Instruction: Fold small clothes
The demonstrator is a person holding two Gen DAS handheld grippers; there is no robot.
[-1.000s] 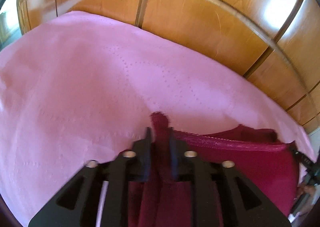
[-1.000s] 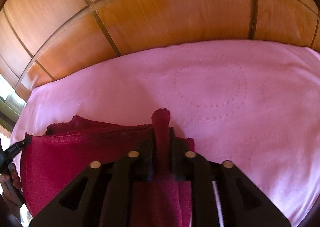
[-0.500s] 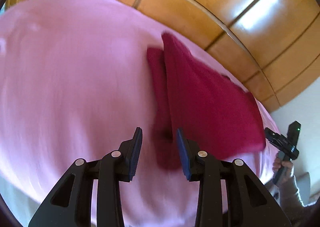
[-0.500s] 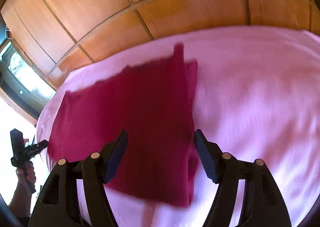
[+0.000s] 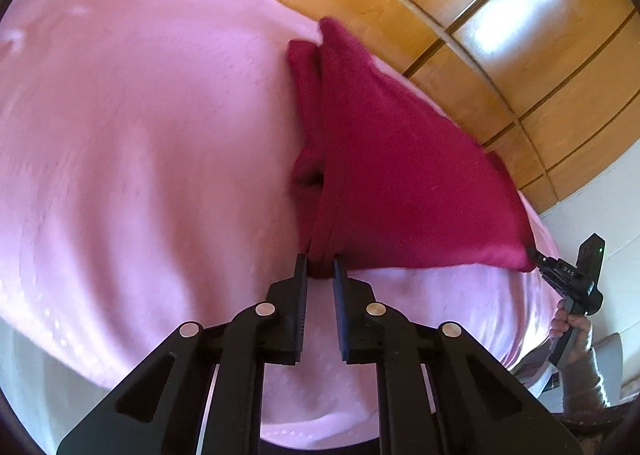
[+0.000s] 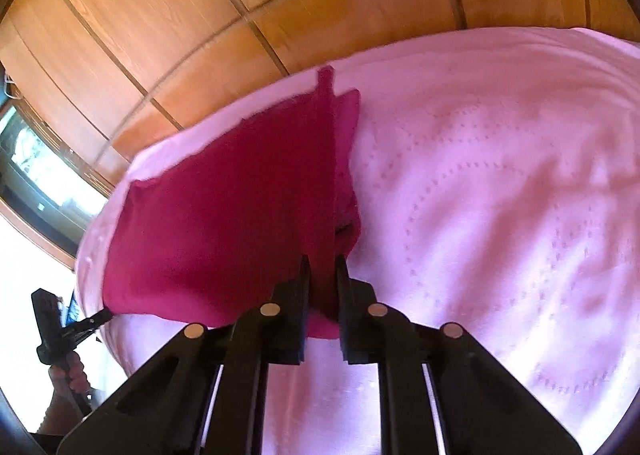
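Observation:
A dark red garment (image 5: 400, 167) lies folded on the pink bedspread (image 5: 140, 155). In the left wrist view my left gripper (image 5: 320, 267) is closing its jaws on the garment's near left corner, and the cloth is pinched between the pads. The right gripper (image 5: 534, 253) shows at the garment's other near corner, held by a hand. In the right wrist view my right gripper (image 6: 322, 279) is closing too, with the near right corner of the garment (image 6: 224, 215) between its pads. The left gripper (image 6: 102, 317) grips the far left corner there.
Wooden wardrobe panels (image 5: 500, 35) rise behind the bed. The pink bedspread (image 6: 500, 195) stretches wide to the right of the garment. A window (image 6: 32, 167) is at the left, and a white wall (image 5: 600, 207) stands at the right.
A second ago both grippers held the garment's edge far up the bed. They let go, drew back with jaws open, and now pinch its near corners.

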